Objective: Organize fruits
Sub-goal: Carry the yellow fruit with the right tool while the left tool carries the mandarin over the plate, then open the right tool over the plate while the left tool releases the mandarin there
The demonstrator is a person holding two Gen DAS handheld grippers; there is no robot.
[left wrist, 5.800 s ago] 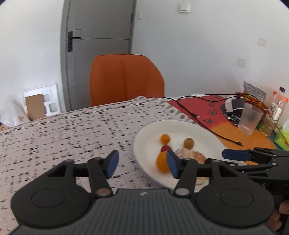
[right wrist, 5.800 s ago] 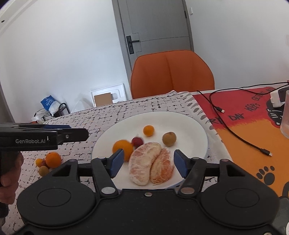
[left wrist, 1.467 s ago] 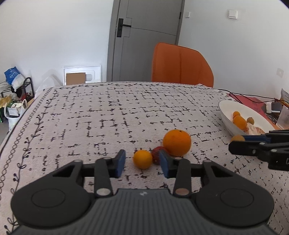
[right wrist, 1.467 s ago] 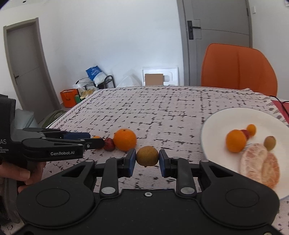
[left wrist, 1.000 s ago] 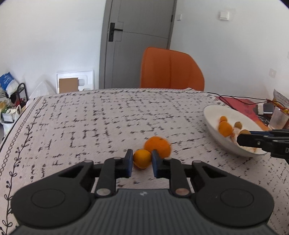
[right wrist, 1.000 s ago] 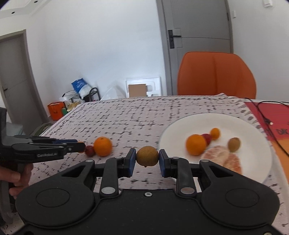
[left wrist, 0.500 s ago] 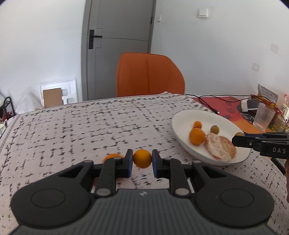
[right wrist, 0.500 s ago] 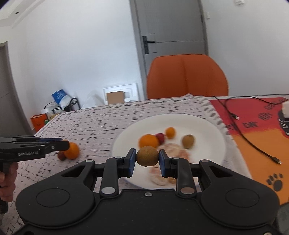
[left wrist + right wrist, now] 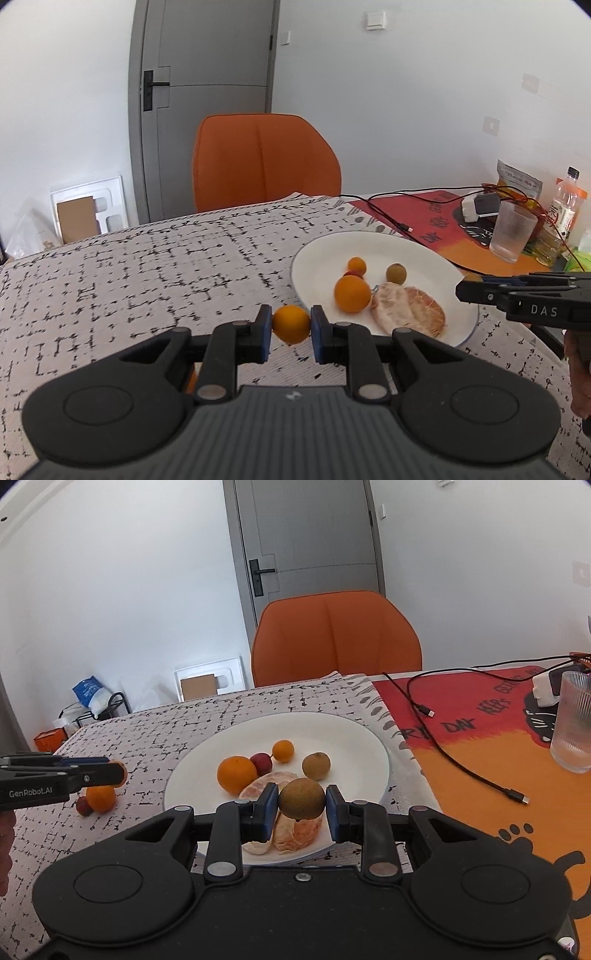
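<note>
A table (image 9: 147,266) covered with a pale cloth printed in black dashes fills both wrist views, with a red and orange mat (image 9: 480,746) over its right part. Behind the table stands an orange chair (image 9: 264,162), and behind that a grey door (image 9: 207,74) in a white wall. A wide white plate (image 9: 351,738) sits near the seam between cloth and mat. On the plate lie two peeled citrus halves (image 9: 406,308) side by side, an orange (image 9: 236,774) touching them, a small red fruit (image 9: 261,762), a small tangerine (image 9: 283,750) and a brown-green fruit (image 9: 316,765). The right gripper (image 9: 301,808) pinches a brown-green round fruit (image 9: 301,803) between its blue pads, held above the near part of the plate and hiding part of the peeled halves. The left gripper (image 9: 291,330) pinches a small orange fruit (image 9: 291,324) over the cloth, just left of the plate's rim. On the cloth well left of the plate, another orange (image 9: 100,798) rests touching a small dark red fruit (image 9: 83,806), partly hidden behind the left gripper's side. On the mat, a black cable (image 9: 461,764) trails toward a ribbed clear glass (image 9: 572,720) and a white charger (image 9: 545,690). At the far right edge stand a bottle (image 9: 563,210) and a snack packet (image 9: 519,184).
</note>
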